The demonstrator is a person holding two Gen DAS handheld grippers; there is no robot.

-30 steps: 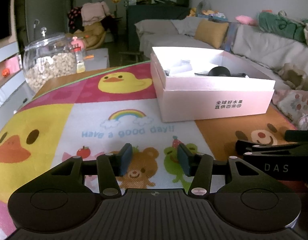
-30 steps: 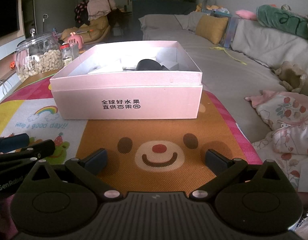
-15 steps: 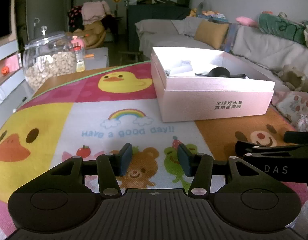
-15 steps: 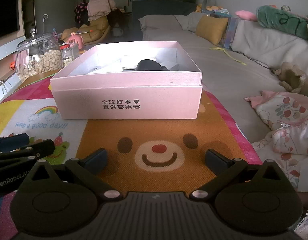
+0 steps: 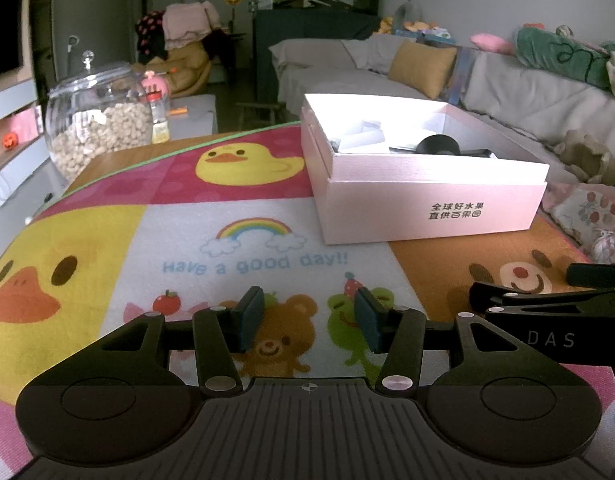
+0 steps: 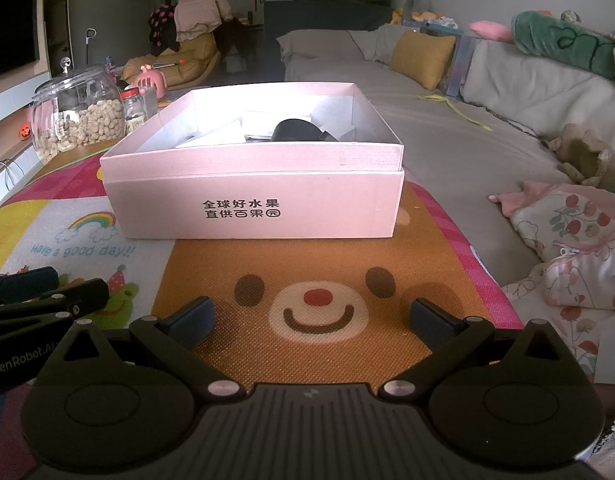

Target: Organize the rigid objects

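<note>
Left wrist view: the left gripper [image 5: 309, 324] hovers released and empty over a cartoon mat [image 5: 243, 248], pink box [image 5: 423, 204] ahead to the right — right wrist view: the right gripper [image 6: 311, 320], spread wide and empty, faces that box [image 6: 259, 204], a black object [image 6: 293, 130] inside.

Both views are dim overall — a greyish room with muted colours and dark corners. The brightest spot is the inner wall of the pink box [image 5: 427, 200], blown out to near white on its far-left side, as seen again in the right wrist view [image 6: 255, 196]. The glass jar [image 5: 99, 120] carries soft highlights. Shadows on the cartoon mat [image 5: 227, 240] are faint. Fisheye bending curves the sofa [image 6: 487, 128] and the edges — focus stays fairly sharp, with slight softness far back.
</note>
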